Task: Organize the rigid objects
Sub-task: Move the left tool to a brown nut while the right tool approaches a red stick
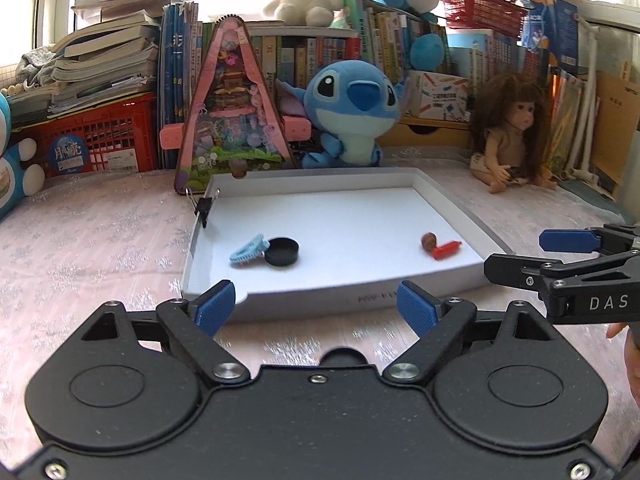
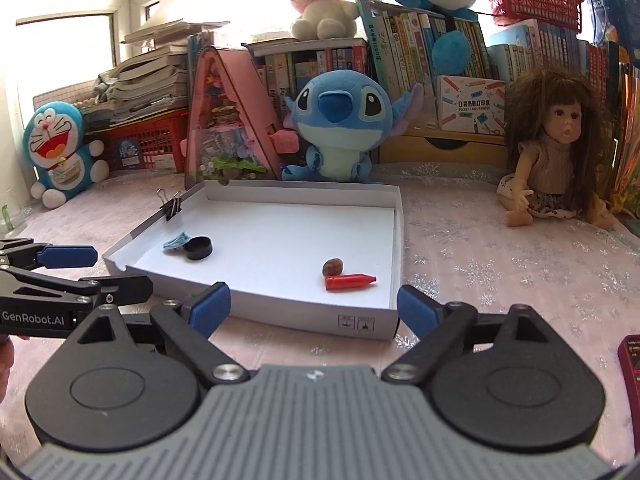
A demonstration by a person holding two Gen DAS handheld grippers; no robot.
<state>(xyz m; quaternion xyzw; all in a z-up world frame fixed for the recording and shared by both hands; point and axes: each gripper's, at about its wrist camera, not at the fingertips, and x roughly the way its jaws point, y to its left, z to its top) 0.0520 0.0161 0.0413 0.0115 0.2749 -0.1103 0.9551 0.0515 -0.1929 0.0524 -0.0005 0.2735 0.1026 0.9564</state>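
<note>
Tray (image 2: 248, 308) holding one crayon (image 2: 350, 282), one nut (image 2: 333, 267), one cap (image 2: 198, 248), one comb (image 2: 176, 241)

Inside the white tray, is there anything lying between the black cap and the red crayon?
No. Between the black cap and red crayon lies only bare white tray floor, in both views.

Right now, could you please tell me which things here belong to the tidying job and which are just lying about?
Job:
white tray
blue comb
black cap
brown nut
red crayon
binder clip, clipped on the tray wall

Lying about:
Stitch plush
doll
Doraemon plush
books
</note>
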